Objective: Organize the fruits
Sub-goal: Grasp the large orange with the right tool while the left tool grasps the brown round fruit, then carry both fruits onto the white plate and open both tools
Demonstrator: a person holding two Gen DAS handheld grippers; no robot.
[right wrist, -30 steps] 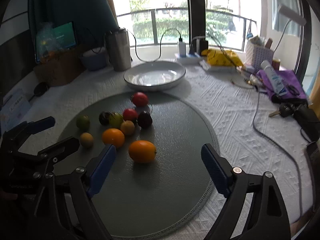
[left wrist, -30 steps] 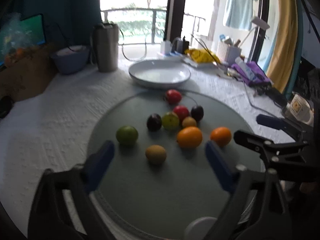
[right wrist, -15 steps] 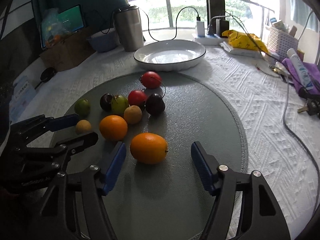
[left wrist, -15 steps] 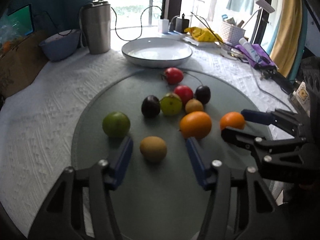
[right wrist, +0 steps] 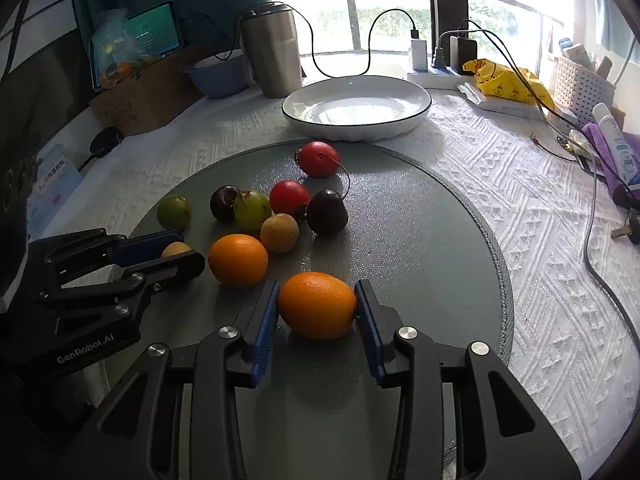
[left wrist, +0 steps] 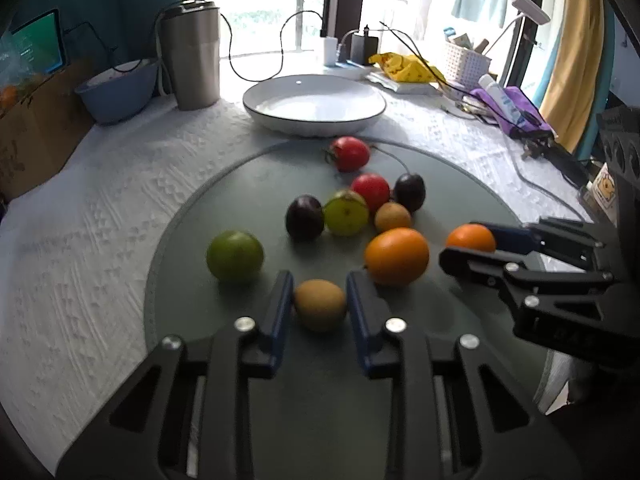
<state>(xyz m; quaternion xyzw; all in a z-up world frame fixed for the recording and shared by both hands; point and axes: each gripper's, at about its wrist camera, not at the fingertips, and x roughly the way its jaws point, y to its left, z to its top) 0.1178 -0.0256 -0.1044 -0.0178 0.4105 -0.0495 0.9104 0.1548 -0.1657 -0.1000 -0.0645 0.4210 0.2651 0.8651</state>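
Your left gripper (left wrist: 319, 304) has its blue pads pressed against both sides of the brown fruit (left wrist: 320, 305), which sits on the mat (left wrist: 192, 320) at its near edge. Your right gripper (right wrist: 316, 307) is clamped on the oval orange (right wrist: 317, 305), pads touching each end, the fruit resting on the mat toward its near side. Beyond that orange, toward the mat's centre, lies the round orange (right wrist: 238, 260), just beside a second brown fruit (right wrist: 279, 233). Past those, a cluster sits near the mat's middle: a dark plum (right wrist: 225, 203), a yellow-green fruit (right wrist: 252, 209), a red fruit (right wrist: 289, 199) and a dark cherry (right wrist: 327, 211), touching or nearly so. A green lime (right wrist: 174, 212) lies apart at the mat's left side. A red tomato (right wrist: 319, 159) sits at the mat's far edge, just before the white plate (right wrist: 416, 114), which stands off the mat on the tablecloth (right wrist: 520, 184).
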